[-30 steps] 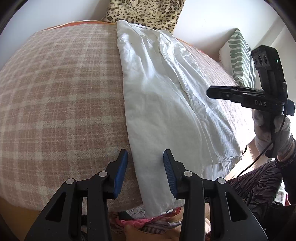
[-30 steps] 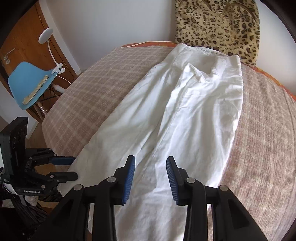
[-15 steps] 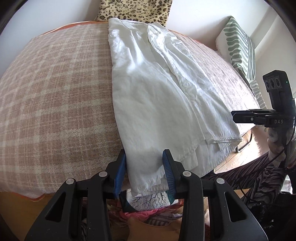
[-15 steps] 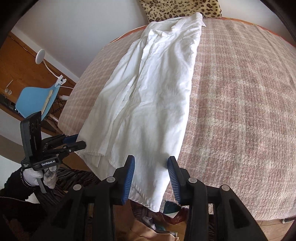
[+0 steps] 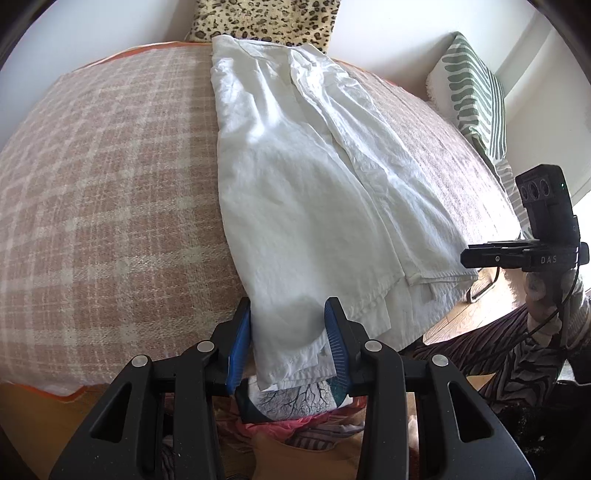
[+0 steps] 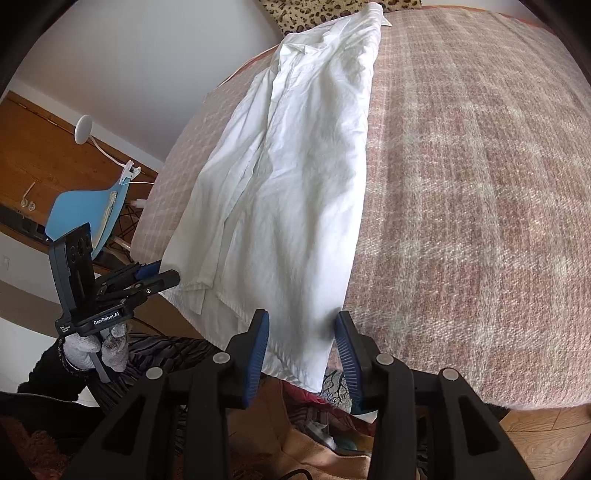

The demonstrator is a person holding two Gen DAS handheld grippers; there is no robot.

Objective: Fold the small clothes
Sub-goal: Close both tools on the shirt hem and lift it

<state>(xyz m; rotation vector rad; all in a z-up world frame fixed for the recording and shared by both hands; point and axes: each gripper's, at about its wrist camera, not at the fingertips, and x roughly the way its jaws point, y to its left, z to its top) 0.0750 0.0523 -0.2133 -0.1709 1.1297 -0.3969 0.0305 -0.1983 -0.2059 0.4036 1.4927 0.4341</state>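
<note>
Across the plaid bed cover [image 5: 110,177] a white shirt [image 5: 303,177] lies lengthwise, hem overhanging the near edge, where the left gripper [image 5: 288,339] and right gripper [image 6: 301,350] straddle its corners, jaws parted, likely to lift it.

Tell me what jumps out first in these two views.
A long white garment lies lengthwise down a pink checked blanket, its hem hanging over the near edge. Both blue-padded grippers straddle that hem, left gripper and right gripper, jaws open. A leopard-print cushion sits at the far end.
</note>
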